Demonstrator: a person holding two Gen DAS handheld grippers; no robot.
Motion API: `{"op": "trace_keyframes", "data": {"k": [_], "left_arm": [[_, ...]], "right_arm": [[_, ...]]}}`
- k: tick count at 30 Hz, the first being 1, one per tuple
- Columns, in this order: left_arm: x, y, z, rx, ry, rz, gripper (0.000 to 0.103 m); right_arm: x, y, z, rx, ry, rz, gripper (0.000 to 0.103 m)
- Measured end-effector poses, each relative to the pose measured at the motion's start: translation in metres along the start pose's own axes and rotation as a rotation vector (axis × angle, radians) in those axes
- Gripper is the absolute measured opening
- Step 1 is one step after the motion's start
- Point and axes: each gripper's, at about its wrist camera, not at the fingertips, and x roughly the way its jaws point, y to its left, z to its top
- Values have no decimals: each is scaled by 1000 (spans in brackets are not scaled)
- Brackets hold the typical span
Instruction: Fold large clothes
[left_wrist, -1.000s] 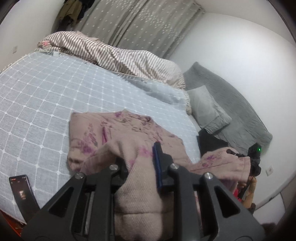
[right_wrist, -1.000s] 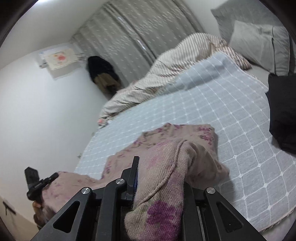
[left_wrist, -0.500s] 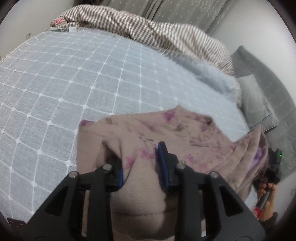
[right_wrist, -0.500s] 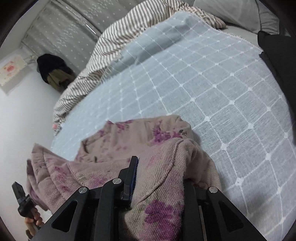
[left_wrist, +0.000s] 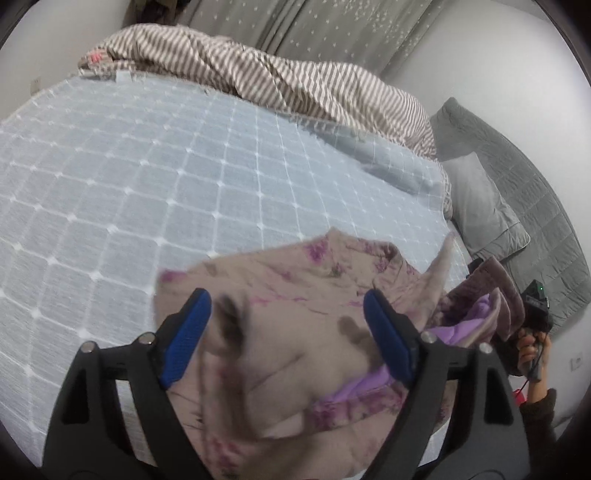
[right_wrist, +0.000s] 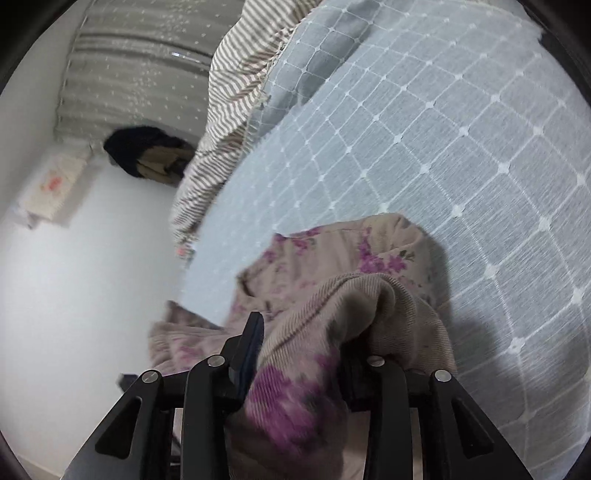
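Nearest in the left wrist view, the left gripper (left_wrist: 286, 332) has its blue-padded fingers (left_wrist: 186, 338) spread wide apart, with the pink floral garment (left_wrist: 295, 332) lying loose between and beneath them, gripped by neither pad. In the right wrist view, the right gripper (right_wrist: 303, 354) is clamped on a bunched, ribbed fold of the same garment (right_wrist: 332, 295), which humps up over its fingers. The garment rests at the near edge of the blue grid-patterned bedspread (left_wrist: 147, 177), its purple lining showing at the right side, where the person's right hand (left_wrist: 532, 347) holds the other tool. Farther back, a striped duvet (left_wrist: 277, 81) lies heaped across the far side of the bed, with a grey pillow (left_wrist: 480, 210) to the right and starred grey curtains (left_wrist: 332, 26) behind.
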Motion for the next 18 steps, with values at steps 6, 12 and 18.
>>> {"op": "trace_keyframes", "data": {"k": [6,12,18], "left_arm": [[-6,23,-3,54,16,107,86],[-11,49,-25,111,39,160,86],[11,46,-47,222,172,142,86]], "right_arm": [[-41,15,15,-32,-143,1,58],[-67,20,5,-154,-259,-226,70],[-6,23,-8,-341,-146,-445,70]]}}
